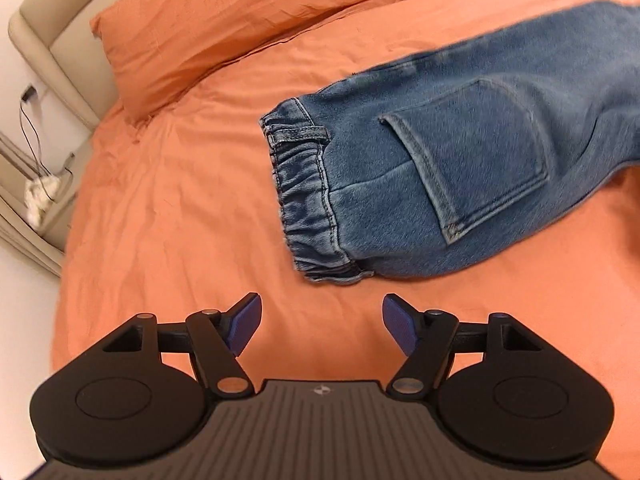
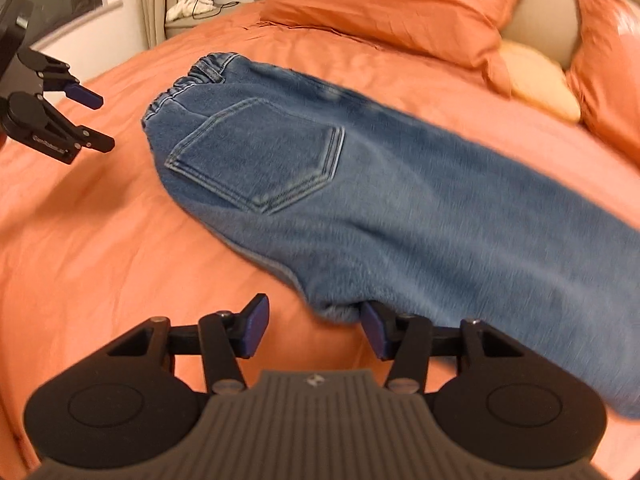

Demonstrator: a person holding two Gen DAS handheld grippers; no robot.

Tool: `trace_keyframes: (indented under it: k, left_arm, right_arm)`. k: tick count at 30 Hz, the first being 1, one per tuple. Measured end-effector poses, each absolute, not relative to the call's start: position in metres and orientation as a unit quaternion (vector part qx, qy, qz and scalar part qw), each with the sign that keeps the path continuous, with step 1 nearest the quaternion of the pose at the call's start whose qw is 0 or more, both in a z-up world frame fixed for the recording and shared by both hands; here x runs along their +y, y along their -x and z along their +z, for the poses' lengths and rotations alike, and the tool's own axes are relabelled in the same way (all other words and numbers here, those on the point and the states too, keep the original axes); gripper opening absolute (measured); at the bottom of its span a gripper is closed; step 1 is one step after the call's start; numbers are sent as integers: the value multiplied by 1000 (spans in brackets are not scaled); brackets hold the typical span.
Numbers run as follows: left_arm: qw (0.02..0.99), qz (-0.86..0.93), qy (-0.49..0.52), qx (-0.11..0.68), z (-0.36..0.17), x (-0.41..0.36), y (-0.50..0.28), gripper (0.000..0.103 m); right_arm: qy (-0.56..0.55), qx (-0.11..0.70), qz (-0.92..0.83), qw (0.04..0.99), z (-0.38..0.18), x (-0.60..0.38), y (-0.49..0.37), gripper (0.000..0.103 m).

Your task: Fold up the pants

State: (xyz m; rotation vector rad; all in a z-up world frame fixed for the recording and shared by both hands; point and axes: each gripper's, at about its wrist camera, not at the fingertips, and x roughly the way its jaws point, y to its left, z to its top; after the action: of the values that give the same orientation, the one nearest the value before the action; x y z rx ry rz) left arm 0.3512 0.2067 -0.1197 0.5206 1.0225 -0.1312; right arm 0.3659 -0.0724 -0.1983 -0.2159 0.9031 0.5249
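Note:
Blue denim pants (image 1: 460,176) lie on the orange bed, folded lengthwise with one back pocket up and the elastic waistband (image 1: 308,200) toward my left gripper. My left gripper (image 1: 322,326) is open and empty, just short of the waistband. It also shows at the left edge of the right wrist view (image 2: 94,120). In the right wrist view the pants (image 2: 360,200) run diagonally to the right. My right gripper (image 2: 314,324) is open at the seat edge of the pants, and denim overlaps its right finger (image 2: 374,326).
The orange bedsheet (image 1: 168,220) covers the bed. Orange pillows (image 2: 400,4) and a pale yellow cushion (image 2: 540,80) lie at the headboard. A beige headboard (image 1: 44,36) and a bedside stand with cables and a white cloth (image 1: 40,196) are beside the bed.

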Motion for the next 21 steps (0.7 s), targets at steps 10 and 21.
trace_keyframes:
  k: [10,21]
  left_arm:
    - [863,-41,-128,487,-124,223,-394,61]
    - [824,2,-227,520,-161,188,-443,33]
  right_arm:
    - [130,474,260,831,-229,-70,-392,21]
    - [102,491,273,821,-214,-82,-373,11]
